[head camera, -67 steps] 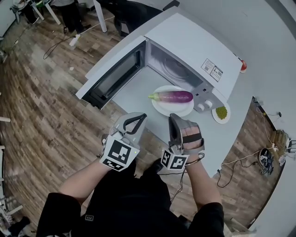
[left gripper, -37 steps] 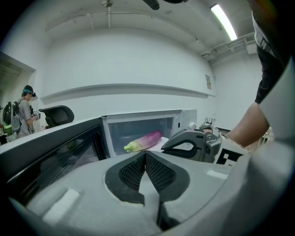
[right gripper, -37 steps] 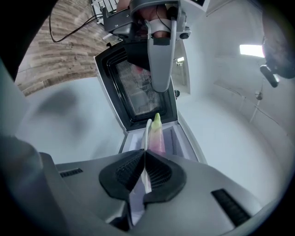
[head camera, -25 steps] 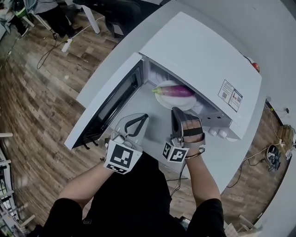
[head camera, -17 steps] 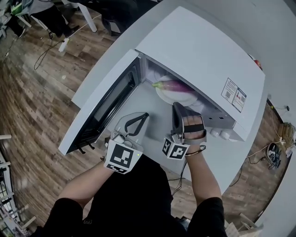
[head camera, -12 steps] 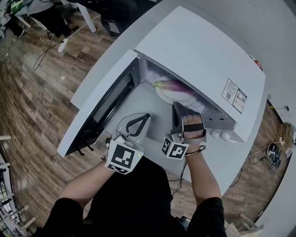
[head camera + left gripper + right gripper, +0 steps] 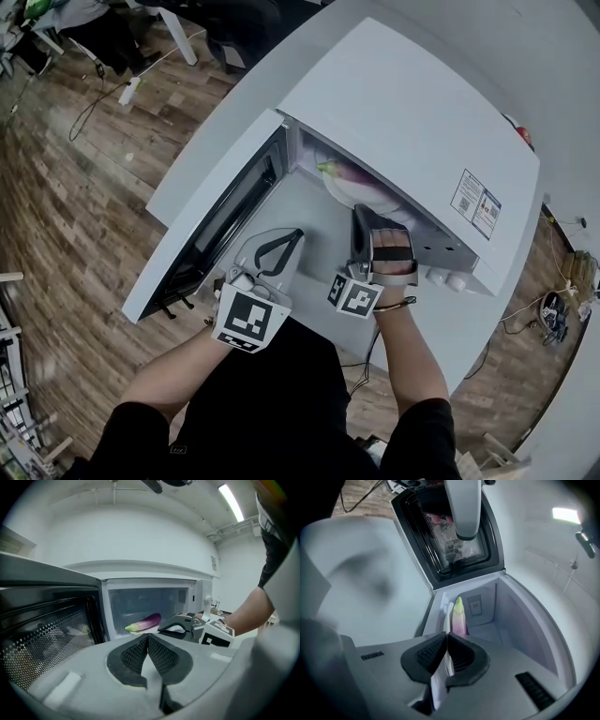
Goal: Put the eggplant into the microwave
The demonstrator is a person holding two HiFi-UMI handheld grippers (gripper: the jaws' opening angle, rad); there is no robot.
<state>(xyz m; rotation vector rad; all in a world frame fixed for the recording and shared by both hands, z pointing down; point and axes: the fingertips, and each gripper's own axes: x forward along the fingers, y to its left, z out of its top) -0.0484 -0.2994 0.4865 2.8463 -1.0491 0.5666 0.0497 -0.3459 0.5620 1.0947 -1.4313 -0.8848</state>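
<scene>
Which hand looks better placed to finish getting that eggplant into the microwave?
The right. The right gripper is clamped on the rim of the plate carrying the eggplant, at the mouth of the open microwave. The left gripper is shut on nothing, set back beside the door.

The white bench (image 7: 230, 117) runs slantwise from 12 o'clock down to 5 o'clock across a wood-plank floor (image 7: 66, 197). A white microwave (image 7: 412, 103) stands directly on the bench and fills most of its middle. Its door (image 7: 211, 230) is swung open toward 8 o'clock and overhangs the bench's edge. At 2 o'clock, a small red object (image 7: 521, 134) sits on the bench, mostly hidden by the microwave. Loose cables (image 7: 105, 92) lie on the floor at 10 o'clock.
</scene>
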